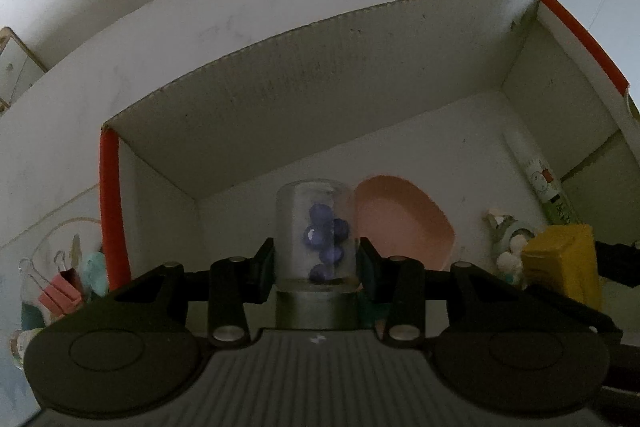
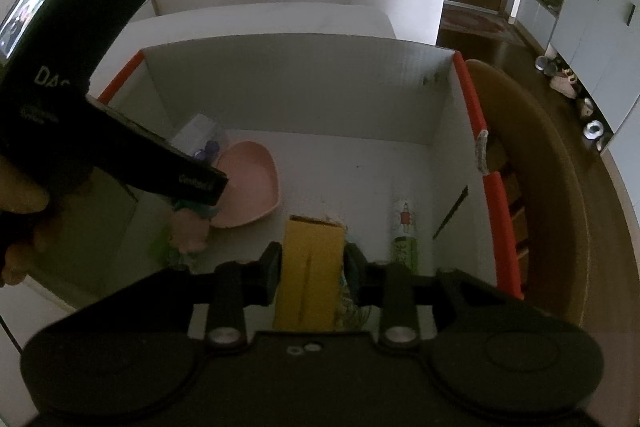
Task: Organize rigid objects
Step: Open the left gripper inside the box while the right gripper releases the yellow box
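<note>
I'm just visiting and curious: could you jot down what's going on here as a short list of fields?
Container: white cardboard box with orange edges
Left gripper: holds a clear jar of blue beads
Right gripper: jaws either side of a yellow box, a slight gap showing
Already inside: pink dish, tube with cartoon label
Outside box: pink binder clips

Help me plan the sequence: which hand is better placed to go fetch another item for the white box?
Right, probably: the right gripper shows a gap beside the yellow box, which seems set down, while the left gripper clamps the clear jar.
</note>
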`<action>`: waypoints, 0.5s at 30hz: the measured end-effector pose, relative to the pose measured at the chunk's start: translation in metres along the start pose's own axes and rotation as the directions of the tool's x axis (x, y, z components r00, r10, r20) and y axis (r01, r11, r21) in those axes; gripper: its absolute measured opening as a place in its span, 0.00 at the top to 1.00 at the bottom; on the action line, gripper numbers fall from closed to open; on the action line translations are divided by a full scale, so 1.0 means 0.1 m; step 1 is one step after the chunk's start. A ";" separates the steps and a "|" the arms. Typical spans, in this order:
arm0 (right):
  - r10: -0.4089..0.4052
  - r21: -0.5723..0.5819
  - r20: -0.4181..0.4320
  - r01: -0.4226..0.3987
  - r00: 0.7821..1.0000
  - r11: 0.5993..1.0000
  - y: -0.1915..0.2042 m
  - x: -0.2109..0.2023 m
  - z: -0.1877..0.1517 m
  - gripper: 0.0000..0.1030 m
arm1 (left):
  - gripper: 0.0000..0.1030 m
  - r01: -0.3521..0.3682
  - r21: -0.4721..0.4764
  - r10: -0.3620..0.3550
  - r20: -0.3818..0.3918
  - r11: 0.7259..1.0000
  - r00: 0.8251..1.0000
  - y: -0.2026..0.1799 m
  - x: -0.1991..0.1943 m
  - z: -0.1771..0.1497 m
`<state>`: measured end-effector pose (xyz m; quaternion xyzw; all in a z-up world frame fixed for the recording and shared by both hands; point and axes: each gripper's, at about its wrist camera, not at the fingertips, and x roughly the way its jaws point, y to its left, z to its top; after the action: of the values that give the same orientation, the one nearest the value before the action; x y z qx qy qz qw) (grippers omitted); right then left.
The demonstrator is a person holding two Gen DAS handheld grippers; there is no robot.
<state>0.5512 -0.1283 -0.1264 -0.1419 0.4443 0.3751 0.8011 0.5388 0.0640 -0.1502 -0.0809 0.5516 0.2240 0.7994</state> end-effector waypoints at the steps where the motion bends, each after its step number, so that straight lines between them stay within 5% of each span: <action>1: -0.001 0.000 0.003 0.001 1.000 1.000 0.00 -0.01 0.00 0.64 | 0.60 -0.002 0.001 0.002 0.001 1.000 1.000 0.00 0.00 0.04; 9: -0.002 -0.006 0.030 0.003 1.000 1.000 0.02 -0.11 -0.01 0.53 | 0.44 -0.025 0.018 0.024 0.050 1.000 0.998 0.01 -0.12 -0.08; 15: 0.008 -0.001 0.055 -0.008 0.998 1.000 0.02 -0.23 0.00 0.52 | 0.42 -0.006 -0.011 0.007 0.088 1.000 0.996 0.06 -0.32 -0.16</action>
<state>0.5421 -0.1380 -0.1073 -0.1303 0.4225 0.3823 0.8114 0.5130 0.0550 -0.1260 -0.0734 0.5149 0.2330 0.8217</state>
